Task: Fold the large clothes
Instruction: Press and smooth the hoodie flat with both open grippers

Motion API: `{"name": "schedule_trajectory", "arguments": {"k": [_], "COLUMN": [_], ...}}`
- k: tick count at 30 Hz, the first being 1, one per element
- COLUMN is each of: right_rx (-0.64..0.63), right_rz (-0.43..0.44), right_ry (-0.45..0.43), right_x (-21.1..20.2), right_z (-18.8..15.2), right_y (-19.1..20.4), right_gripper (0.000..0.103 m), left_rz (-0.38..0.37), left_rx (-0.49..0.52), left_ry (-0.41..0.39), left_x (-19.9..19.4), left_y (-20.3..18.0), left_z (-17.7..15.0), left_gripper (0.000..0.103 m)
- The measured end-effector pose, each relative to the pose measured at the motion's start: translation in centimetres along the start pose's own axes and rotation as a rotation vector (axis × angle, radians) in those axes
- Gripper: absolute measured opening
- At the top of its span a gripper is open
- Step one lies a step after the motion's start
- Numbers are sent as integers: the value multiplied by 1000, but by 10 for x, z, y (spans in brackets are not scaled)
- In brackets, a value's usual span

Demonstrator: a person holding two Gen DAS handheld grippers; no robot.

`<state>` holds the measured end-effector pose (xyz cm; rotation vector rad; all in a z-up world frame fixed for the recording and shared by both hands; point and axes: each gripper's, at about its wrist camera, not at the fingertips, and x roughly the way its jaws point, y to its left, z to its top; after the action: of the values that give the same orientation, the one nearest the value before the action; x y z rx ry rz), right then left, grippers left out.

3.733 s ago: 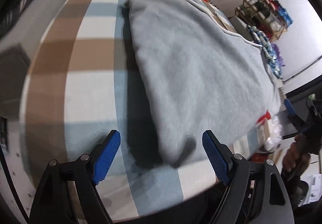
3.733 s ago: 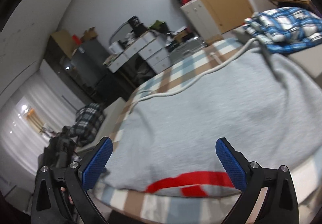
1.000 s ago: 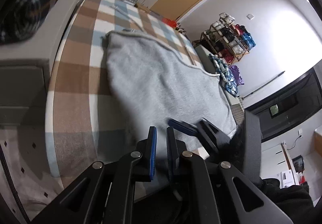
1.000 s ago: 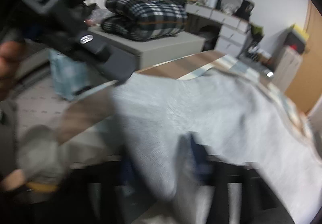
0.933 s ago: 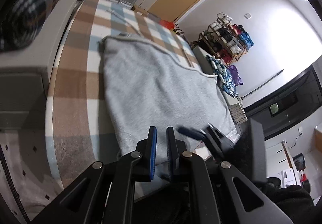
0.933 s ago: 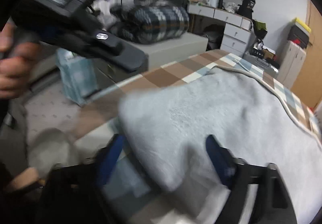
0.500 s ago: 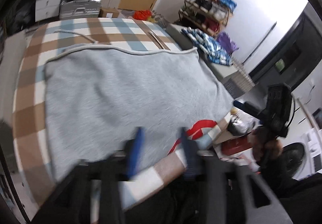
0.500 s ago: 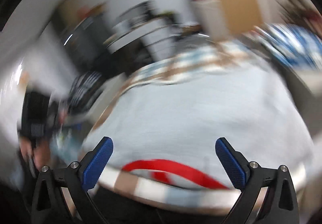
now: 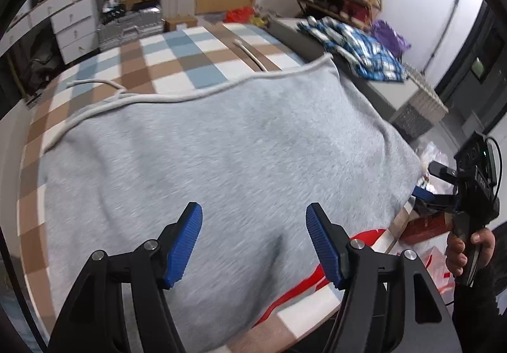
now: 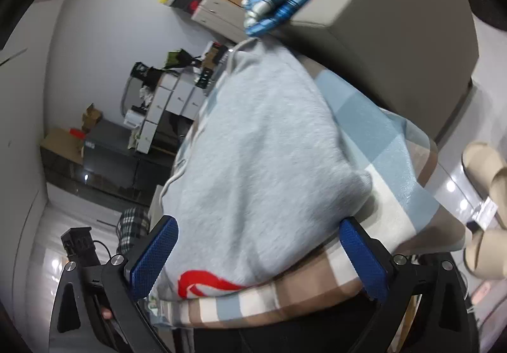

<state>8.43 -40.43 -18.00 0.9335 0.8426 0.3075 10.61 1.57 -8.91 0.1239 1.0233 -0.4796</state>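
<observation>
Checked brown, blue and white bedcover (image 9: 190,48) carries the task item: a large grey fleece garment (image 9: 221,143) lying flat across it, with a white drawstring cord (image 9: 177,97) along its far edge and a red printed mark (image 9: 320,280) at the near hem. Left gripper (image 9: 253,242) hovers over the near hem with blue pads apart, holding nothing. Right gripper (image 10: 256,261) hangs off the garment's right end, tongs likewise wide apart and empty. Judgement: the next fold calls for both tongs to pinch matching near corners through every layer, then lift evenly so the fleece does not skew. Against the frames a second ago, the left tongs, then pressed together, now stand apart, and both grippers have separated to opposite ends.
</observation>
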Motion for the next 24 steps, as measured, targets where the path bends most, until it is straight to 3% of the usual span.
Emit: {"name": "schedule_trajectory", "arguments": {"k": [3,7,10,13,16,18,19,20,24], "right_rx": [25,-3,-10,-30,-147,-220,-231,-229,-190], "right_rz": [-4,-42,-35,141,178,124,39,-46,-209], "right_ry": [25,29,35,18,-21,-32,-32,-15,15], "right_x": [9,22,30,30,23,25,28,33,36], "right_z": [4,12,14,11,5,2,0,-2,-7], "right_y": [-4,8,12,27,49,63,66,66,56], "right_gripper": [103,103,103,103,103,103,103,103,103], "left_rz": [40,38,55,61,43,32,32,33,41], "left_rx": [17,-5,-4,12,3,-2,1,3,13], "left_ry": [57,131,129,129,123,118,117,114,92], "left_x": [19,38,41,42,41,41,43,42,43], "left_y": [-7,-9,-11,-13,-10,-9,-10,-10,-10], "left_z": [5,0,-3,-6,-7,-8,-6,-7,-8], "left_gripper": [63,63,71,73,74,74,74,74,74]}}
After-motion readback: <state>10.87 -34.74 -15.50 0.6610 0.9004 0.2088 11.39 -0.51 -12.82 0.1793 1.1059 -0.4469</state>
